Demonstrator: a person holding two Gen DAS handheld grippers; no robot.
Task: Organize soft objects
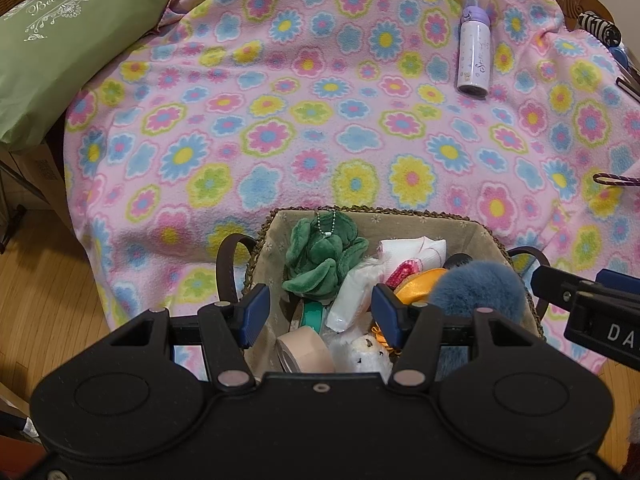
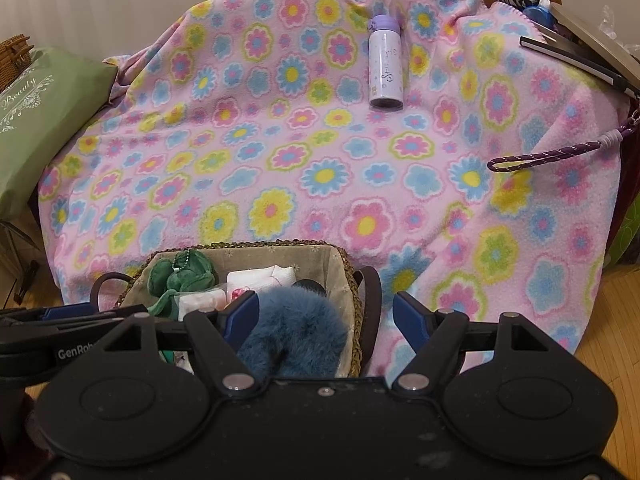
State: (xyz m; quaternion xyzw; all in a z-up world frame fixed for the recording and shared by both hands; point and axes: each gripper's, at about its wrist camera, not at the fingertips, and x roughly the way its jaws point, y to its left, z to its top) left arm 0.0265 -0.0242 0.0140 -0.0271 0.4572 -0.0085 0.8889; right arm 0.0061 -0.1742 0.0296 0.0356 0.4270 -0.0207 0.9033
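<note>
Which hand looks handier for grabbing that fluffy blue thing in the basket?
Right, probably: the right gripper hangs open just above the fluffy blue pom-pom, while the left gripper sits over the tape and tissues.

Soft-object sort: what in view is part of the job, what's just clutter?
In the job:
- woven basket
- green plush toy
- blue fluffy pom
- white folded cloth

Lying about:
- purple bottle
- purple cord loop
- green bag
- tape roll in the basket, not soft

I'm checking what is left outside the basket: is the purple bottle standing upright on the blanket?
No, the purple bottle lies on its side on the flowered blanket, well beyond the basket.
</note>
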